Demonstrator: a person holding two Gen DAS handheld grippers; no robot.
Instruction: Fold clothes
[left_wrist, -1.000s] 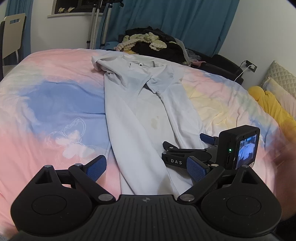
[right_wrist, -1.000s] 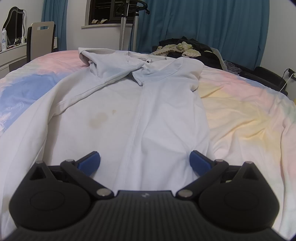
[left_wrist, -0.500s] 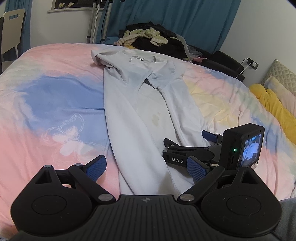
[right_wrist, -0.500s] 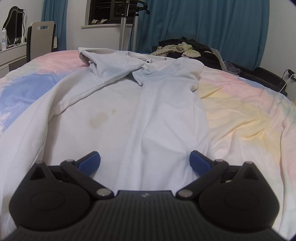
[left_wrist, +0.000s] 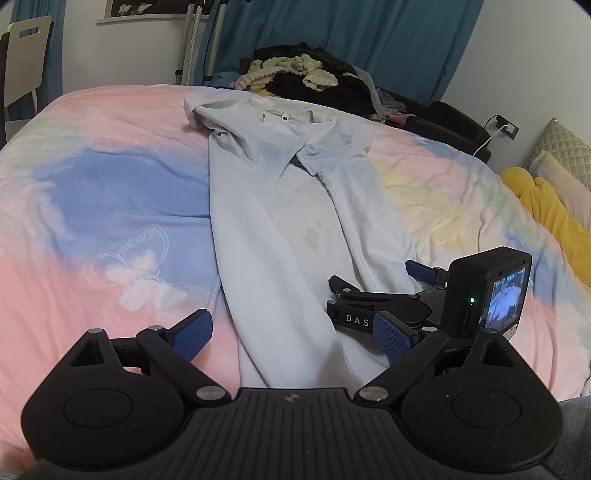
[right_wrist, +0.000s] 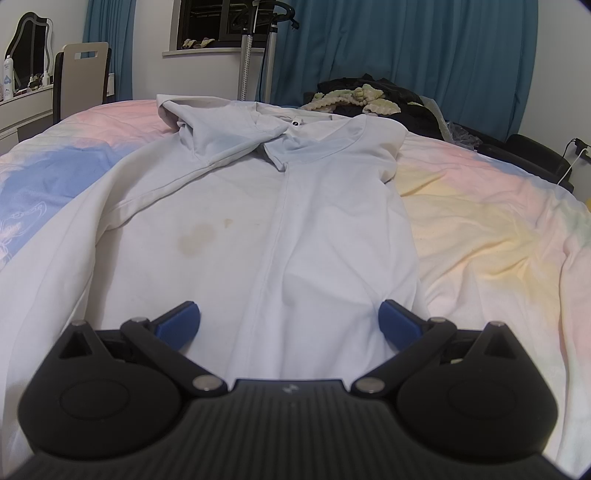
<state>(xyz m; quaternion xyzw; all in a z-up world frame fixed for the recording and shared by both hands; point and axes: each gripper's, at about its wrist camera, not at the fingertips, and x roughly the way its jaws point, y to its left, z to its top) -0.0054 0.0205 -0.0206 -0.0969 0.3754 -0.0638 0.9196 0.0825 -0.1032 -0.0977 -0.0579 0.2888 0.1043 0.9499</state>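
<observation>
Left gripper (left_wrist: 291, 338): blue-padded fingers standing wide apart, hovering over the hem. Right gripper (right_wrist: 289, 322): likewise spread, gripping nothing. Long white stained cotton garment (right_wrist: 258, 229): lying flat toward 12 o'clock on the pastel pink-blue-yellow bedspread (right_wrist: 480, 221); dark clothes pile (right_wrist: 369, 98) sitting beyond.

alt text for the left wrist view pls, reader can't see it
A pale shirt with a yellowish stain lies partly folded lengthwise on a pastel bedspread. The open left gripper frames its hem; the right gripper rests open there too.
</observation>
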